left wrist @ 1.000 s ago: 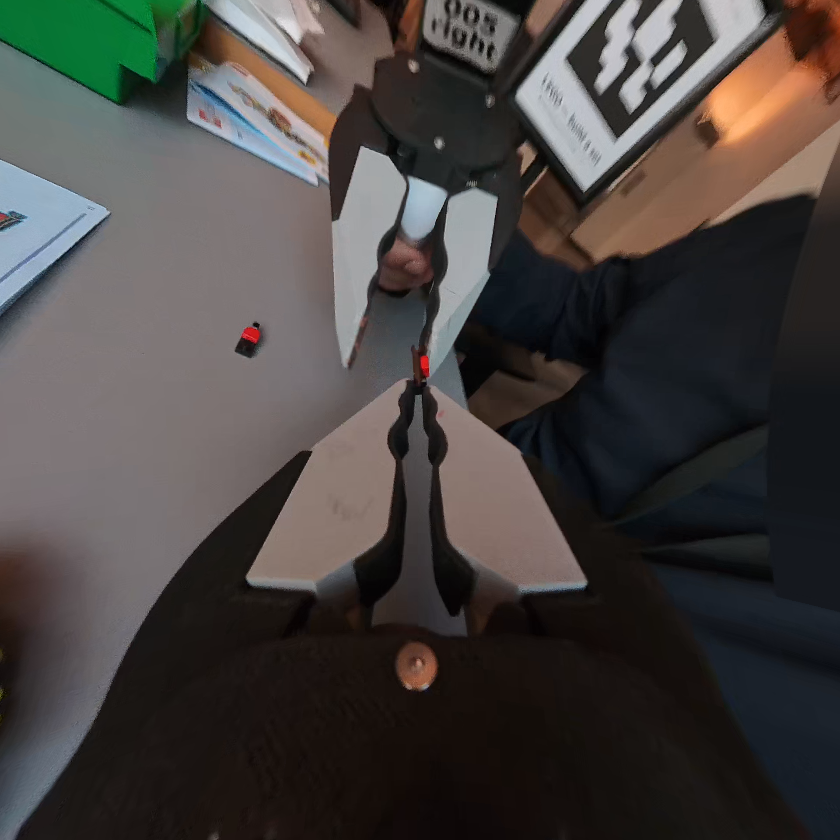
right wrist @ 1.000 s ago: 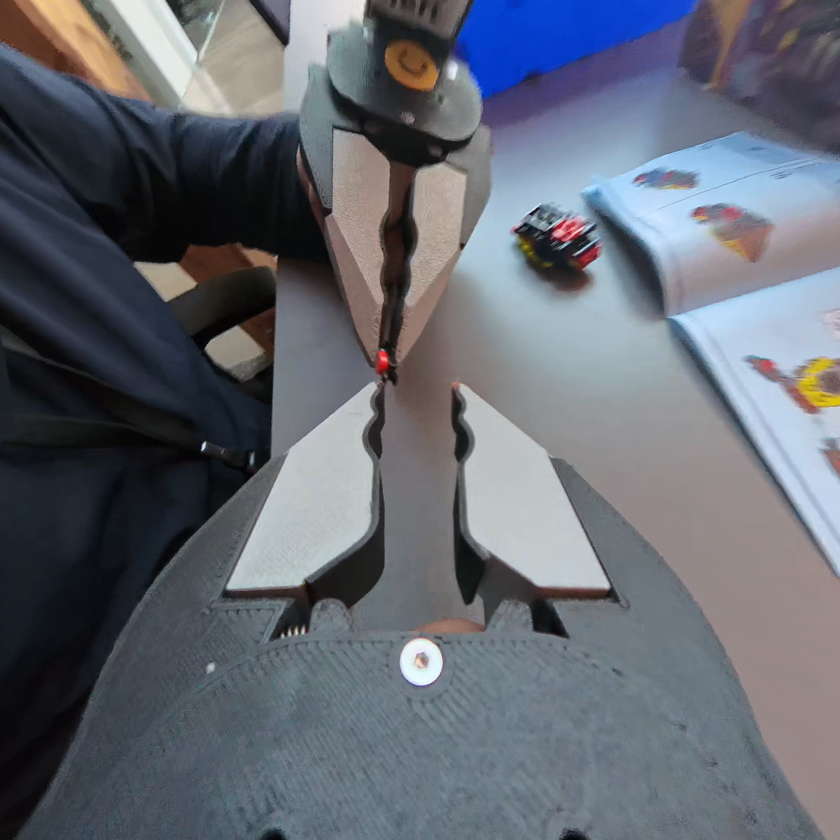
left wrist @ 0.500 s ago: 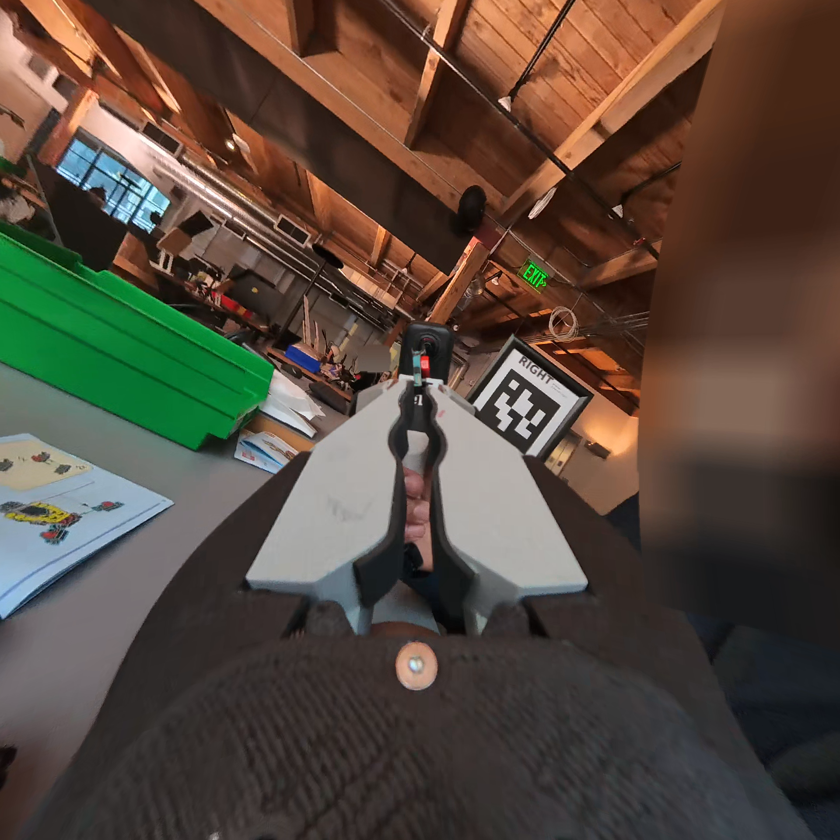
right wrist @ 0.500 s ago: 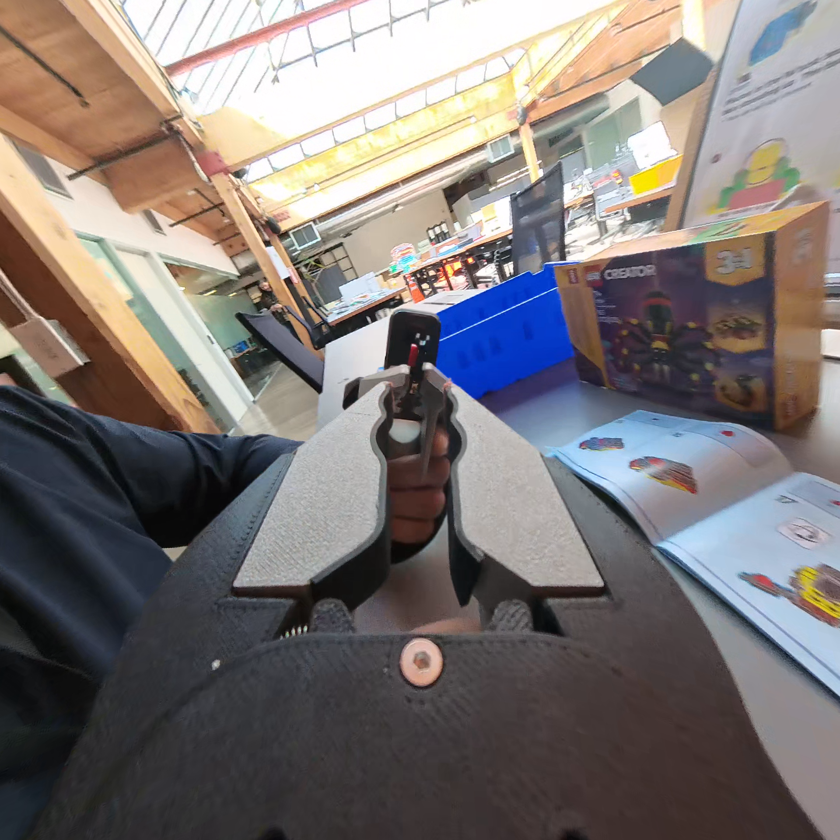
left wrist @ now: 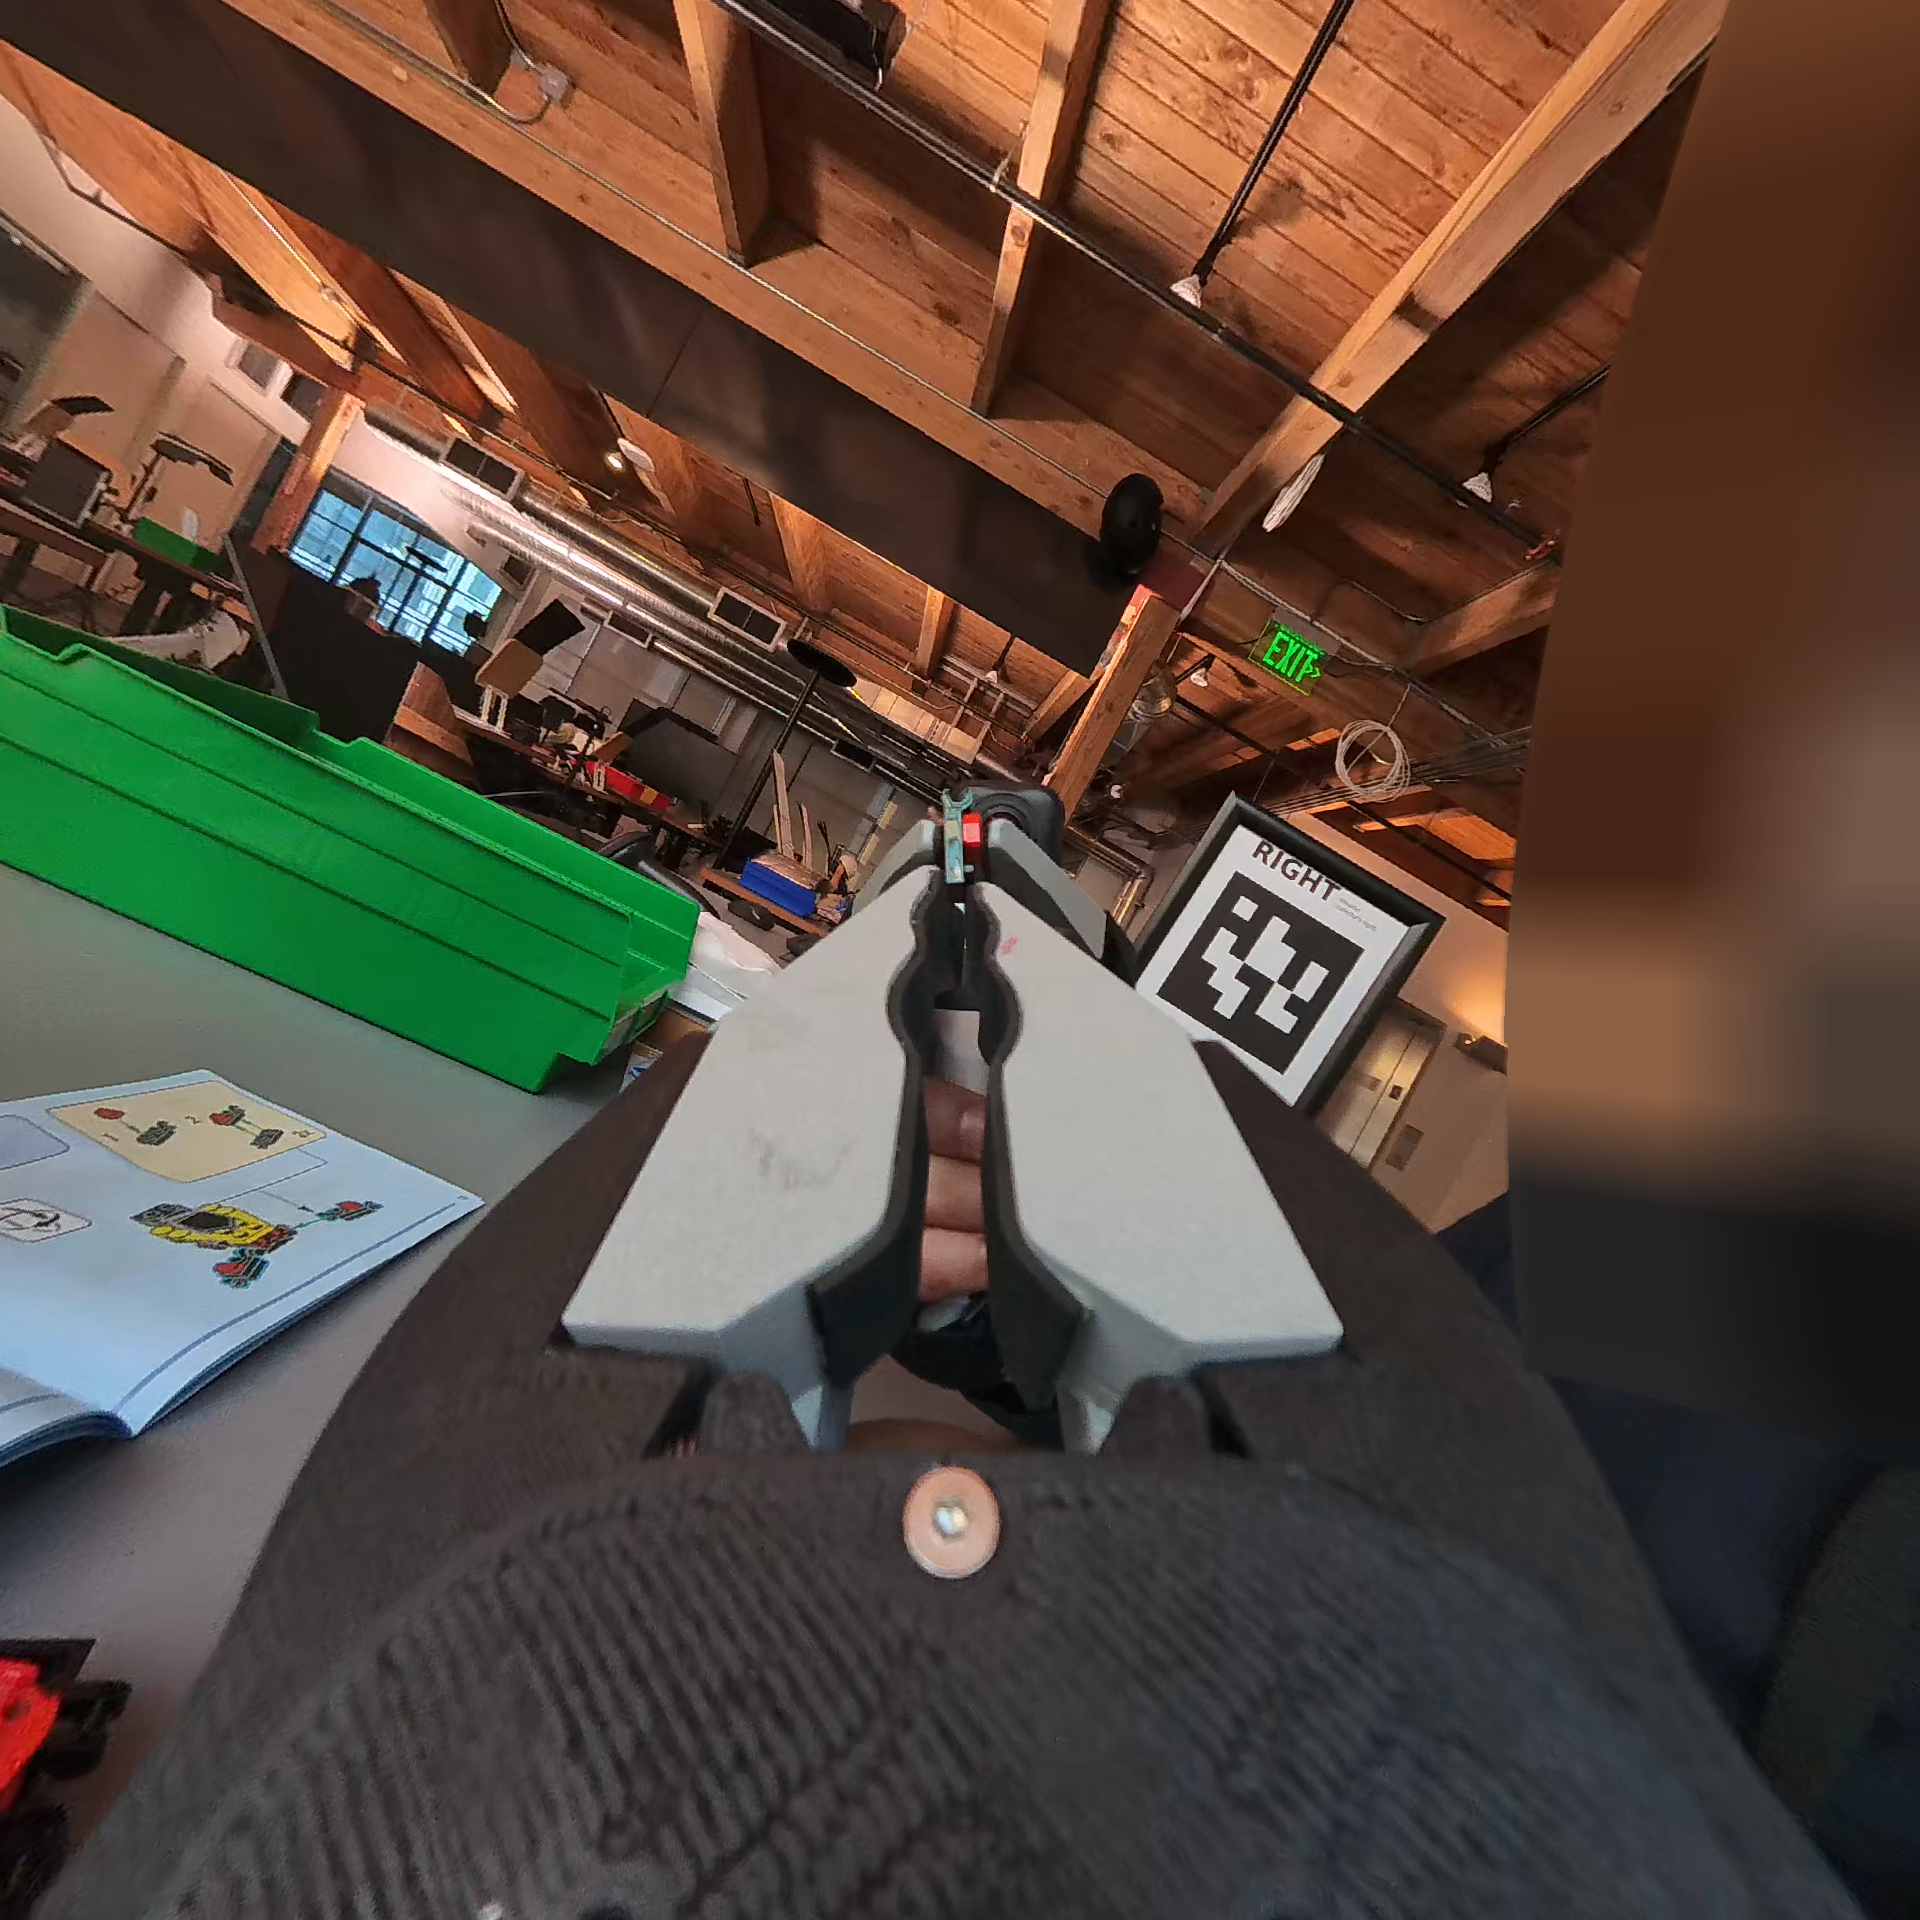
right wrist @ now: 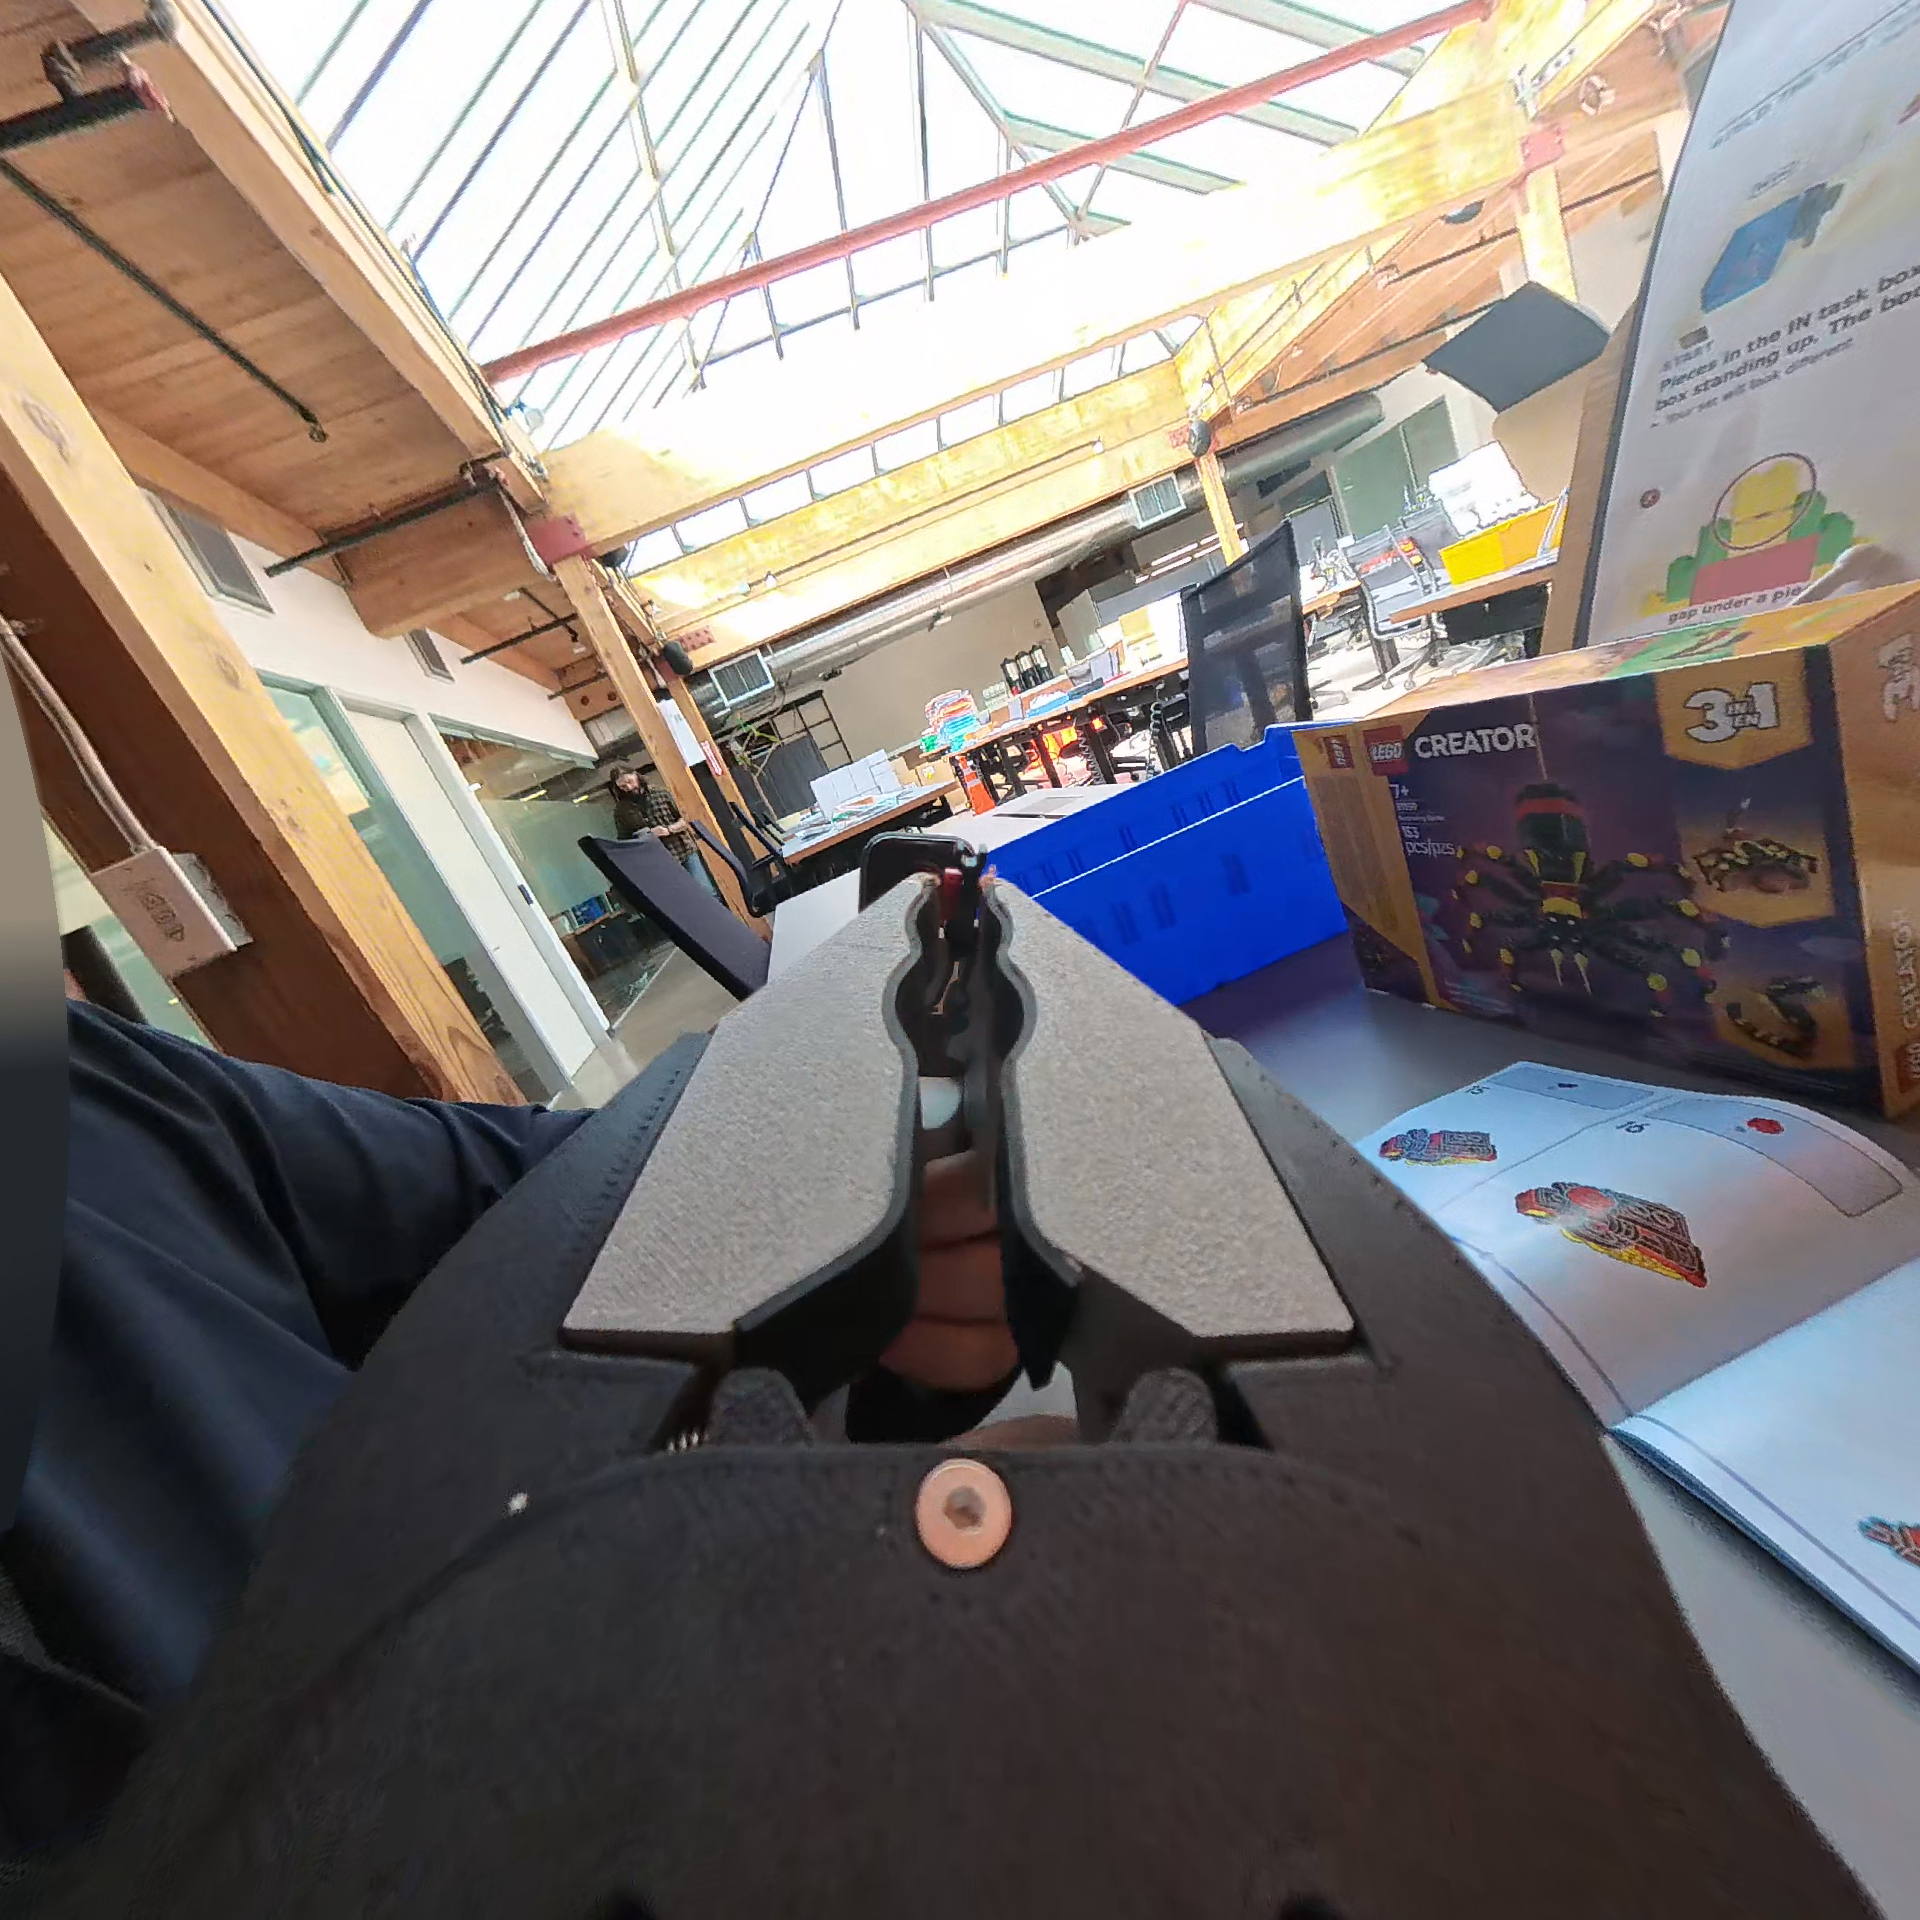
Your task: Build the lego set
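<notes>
Both grippers are raised off the table and meet tip to tip. My left gripper (left wrist: 961, 883) is shut on a small red and black lego piece (left wrist: 969, 831). My right gripper (right wrist: 958, 891) faces it, with its jaws closed in on the same small piece (right wrist: 954, 885); its grey fingers (left wrist: 1039, 883) show just behind the piece in the left wrist view. A hand (left wrist: 951, 1195) shows through the gap between the left fingers. A red and black lego model (left wrist: 36, 1714) lies on the table at the bottom left corner.
A green bin (left wrist: 312, 862) and an open instruction booklet (left wrist: 187, 1226) lie on the grey table to the left. A framed marker board (left wrist: 1288, 956) stands to the right. In the right wrist view are a blue bin (right wrist: 1174, 894), a lego box (right wrist: 1621, 873) and the booklet (right wrist: 1662, 1247).
Both grippers have tilted up from the table to face the room. My right gripper, open a second ago, has closed in on the small piece that my left gripper holds.
</notes>
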The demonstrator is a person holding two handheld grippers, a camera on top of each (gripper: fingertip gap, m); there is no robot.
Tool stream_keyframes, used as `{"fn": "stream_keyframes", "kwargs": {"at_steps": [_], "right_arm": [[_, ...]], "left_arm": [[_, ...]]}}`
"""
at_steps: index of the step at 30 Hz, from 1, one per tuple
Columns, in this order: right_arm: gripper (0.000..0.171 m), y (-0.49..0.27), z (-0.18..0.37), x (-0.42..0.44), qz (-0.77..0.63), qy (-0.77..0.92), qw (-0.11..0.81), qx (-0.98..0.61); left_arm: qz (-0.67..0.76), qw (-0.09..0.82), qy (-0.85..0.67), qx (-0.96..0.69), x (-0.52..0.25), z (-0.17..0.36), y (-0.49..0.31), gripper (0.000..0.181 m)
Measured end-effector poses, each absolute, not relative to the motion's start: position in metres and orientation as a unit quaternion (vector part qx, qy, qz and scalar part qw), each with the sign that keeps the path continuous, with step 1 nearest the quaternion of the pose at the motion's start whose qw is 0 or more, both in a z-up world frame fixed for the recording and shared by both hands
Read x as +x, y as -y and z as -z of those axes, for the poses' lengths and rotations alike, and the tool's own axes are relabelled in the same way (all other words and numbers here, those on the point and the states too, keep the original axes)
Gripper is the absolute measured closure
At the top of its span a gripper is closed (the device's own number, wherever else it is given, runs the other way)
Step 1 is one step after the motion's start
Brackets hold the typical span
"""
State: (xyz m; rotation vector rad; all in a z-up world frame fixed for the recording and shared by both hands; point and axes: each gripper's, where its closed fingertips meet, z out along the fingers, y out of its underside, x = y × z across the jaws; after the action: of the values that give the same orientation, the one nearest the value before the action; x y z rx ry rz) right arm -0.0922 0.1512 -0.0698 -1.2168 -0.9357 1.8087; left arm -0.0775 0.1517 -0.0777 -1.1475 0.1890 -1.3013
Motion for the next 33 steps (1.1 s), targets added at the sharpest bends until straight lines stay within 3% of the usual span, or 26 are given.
{"fn": "stream_keyframes", "kwargs": {"at_steps": [9,18,27,33], "right_arm": [[0.169,-0.145,0.068,-0.093,-0.631,0.421,0.445,-0.476],[0.169,-0.134,0.064,-0.079,-0.718,0.410,0.369,-0.425],[0.168,-0.081,0.045,-0.047,-0.656,0.504,0.480,-0.292],[0.168,-0.060,0.040,-0.043,-0.592,0.563,0.515,-0.260]], "left_arm": [[0.567,0.651,-0.085,-0.497,-0.076,0.075,-0.147,0.181],[0.496,0.678,-0.195,-0.506,-0.068,0.072,-0.136,0.181],[0.332,0.784,-0.356,-0.385,-0.037,0.052,-0.086,0.180],[0.340,0.786,-0.388,-0.341,-0.032,0.046,-0.067,0.180]]}}
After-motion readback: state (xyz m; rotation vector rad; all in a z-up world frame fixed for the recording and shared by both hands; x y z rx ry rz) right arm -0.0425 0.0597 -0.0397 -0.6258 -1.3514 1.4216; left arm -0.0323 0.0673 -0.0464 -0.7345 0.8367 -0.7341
